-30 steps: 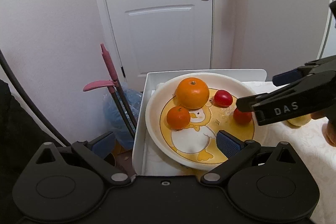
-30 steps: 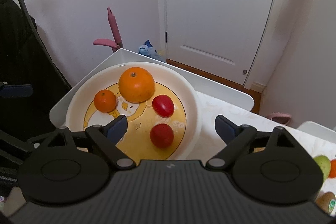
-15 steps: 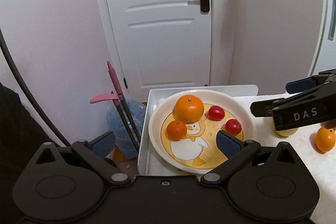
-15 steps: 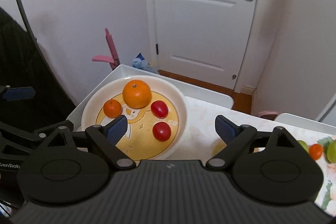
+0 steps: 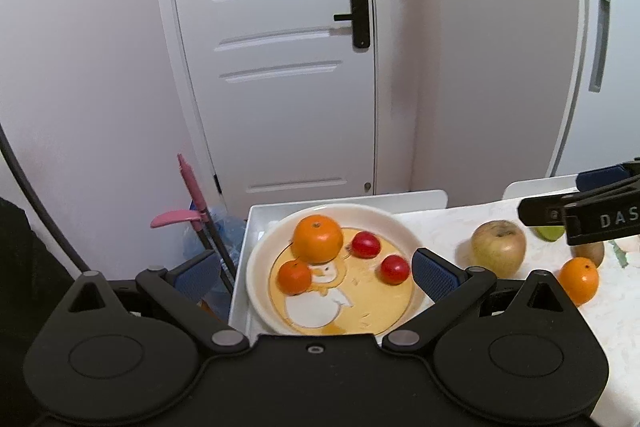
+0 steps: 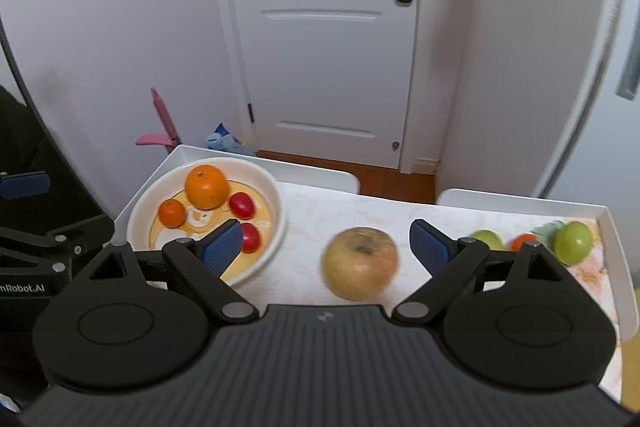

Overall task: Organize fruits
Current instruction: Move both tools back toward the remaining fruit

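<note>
Both tongs spread wide, empty: left gripper [image 5: 316, 269], right gripper [image 6: 326, 243]. Apple [image 6: 360, 263] on tablecloth [image 6: 316, 215], between right fingers, untouched. Plate [image 6: 276, 223] at 10 o'clock from apple, holding big orange [image 6: 207, 185], small orange [image 6: 172, 213], two tomatoes [image 6: 242, 205]. More fruit at 3 o'clock: green apple [image 6: 573, 242], loose orange [image 5: 579, 279].

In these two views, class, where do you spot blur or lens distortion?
Right wrist view: the apple is smeared by motion blur, while the plate stays fairly crisp. Left wrist view: fisheye bends the door frame, and the corners go dark.
</note>
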{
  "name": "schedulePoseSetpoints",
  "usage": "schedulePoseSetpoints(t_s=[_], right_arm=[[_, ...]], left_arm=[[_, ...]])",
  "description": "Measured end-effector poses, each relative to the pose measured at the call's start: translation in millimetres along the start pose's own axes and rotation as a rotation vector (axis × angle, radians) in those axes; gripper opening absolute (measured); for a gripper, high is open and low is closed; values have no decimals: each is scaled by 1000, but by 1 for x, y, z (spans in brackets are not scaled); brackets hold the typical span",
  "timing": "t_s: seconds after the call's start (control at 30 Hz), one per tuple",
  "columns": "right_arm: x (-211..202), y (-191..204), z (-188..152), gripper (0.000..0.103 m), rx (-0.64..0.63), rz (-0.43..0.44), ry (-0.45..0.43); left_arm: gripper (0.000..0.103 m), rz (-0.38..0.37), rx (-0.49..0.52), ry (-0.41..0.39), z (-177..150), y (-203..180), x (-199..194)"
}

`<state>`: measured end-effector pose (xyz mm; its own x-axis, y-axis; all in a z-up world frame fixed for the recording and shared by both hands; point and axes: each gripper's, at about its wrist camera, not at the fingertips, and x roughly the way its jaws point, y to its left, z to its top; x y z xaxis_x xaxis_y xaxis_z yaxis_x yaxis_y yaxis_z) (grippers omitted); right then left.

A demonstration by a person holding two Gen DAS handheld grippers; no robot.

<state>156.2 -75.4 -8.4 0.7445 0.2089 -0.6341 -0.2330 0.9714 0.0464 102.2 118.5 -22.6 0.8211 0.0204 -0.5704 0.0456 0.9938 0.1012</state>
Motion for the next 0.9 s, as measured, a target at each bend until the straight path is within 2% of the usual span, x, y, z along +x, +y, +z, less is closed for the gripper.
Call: schedulePoseSetpoints(t_s=[0.27,0.5,0.73,0.9], right_arm=[[-18,-60,-13,103,1,-3,9],[-20,-122,-30,103,-15,2,32],[-9,-174,-48,103,-104,34,46],[6,-203,-62,103,-195,88,37]], left_arm=[[103,25,-18,-12,7,-41,-11],[103,39,-60,3,6,-93,-15],[103,6,-71,28,-9,-149,-8],[103,-42,-26,56,-21,-187,9]])
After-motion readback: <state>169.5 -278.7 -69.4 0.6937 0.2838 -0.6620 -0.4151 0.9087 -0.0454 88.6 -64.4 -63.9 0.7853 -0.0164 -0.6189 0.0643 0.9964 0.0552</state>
